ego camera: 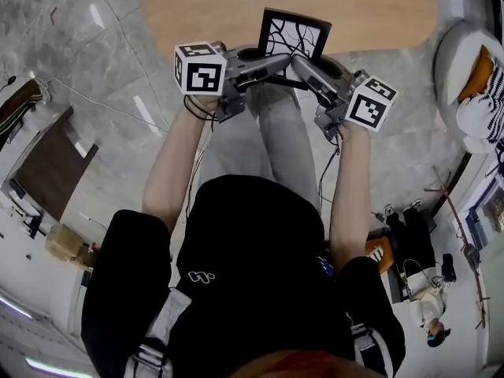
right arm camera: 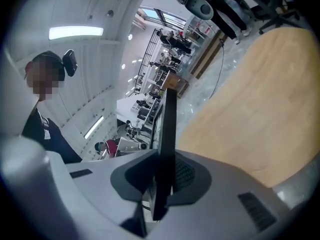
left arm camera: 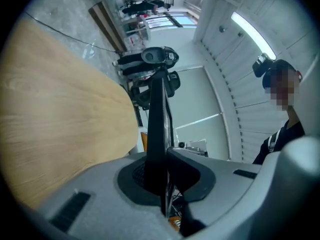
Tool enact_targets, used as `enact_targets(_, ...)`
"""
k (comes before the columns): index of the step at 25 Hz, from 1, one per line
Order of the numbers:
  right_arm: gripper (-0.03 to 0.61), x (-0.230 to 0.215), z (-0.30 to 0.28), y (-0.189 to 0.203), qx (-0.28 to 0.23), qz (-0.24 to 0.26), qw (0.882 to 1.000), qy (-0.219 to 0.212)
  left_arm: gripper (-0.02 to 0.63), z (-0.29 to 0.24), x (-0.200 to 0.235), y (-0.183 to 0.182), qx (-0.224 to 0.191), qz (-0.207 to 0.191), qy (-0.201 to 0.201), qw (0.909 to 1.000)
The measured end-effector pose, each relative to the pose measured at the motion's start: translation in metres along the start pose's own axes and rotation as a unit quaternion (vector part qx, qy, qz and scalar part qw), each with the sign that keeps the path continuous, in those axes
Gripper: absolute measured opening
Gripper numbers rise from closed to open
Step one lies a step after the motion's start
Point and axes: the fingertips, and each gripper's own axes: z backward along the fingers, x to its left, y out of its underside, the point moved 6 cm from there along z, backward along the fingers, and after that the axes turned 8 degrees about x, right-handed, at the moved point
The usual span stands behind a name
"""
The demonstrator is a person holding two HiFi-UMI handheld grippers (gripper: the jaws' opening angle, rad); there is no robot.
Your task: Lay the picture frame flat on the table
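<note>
Frame (ego camera: 293, 36), thin, black-edged, rectangular, pinched by left tool (ego camera: 270, 63) and right tool (ego camera: 304, 64) beside pale wood-grain table (ego camera: 197, 6).

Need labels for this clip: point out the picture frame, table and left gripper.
picture frame (ego camera: 295, 38): head view, its patterned front.
table (ego camera: 197, 6): head view, bare wooden top.
left gripper (left arm camera: 161, 174): left gripper view, midway between its fingertips.

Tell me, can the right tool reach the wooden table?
Probably yes. The right tool, clamped on the picture frame, hangs at the near edge of the table, and nothing lies on the wood in front of it.
</note>
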Motion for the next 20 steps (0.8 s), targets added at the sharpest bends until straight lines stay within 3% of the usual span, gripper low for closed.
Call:
enact_targets(9,0.034,-0.078,-0.022,0.023,-0.008,-0.04,0.998,-0.037,0.047,-0.014,0.081,0.016,0.004,0.009,-0.005,0.9999)
enact_targets(14,0.027,-0.109,-0.027,0.011,-0.036,-0.044,0.997,-0.042,0.112,-0.004,0.118,0.011,-0.014,-0.004,-0.07,0.9975)
enact_targets(17,0.026,-0.133,-0.027,-0.004,-0.055,-0.048,0.997,-0.011,0.112,0.011,0.134,0.007,-0.045,0.006,-0.117,0.9921)
enact_targets(20,0.026,-0.159,-0.038,-0.015,-0.042,-0.053,0.997,0.022,0.112,0.023,0.144,0.008,-0.061,0.014,-0.139,0.9883)
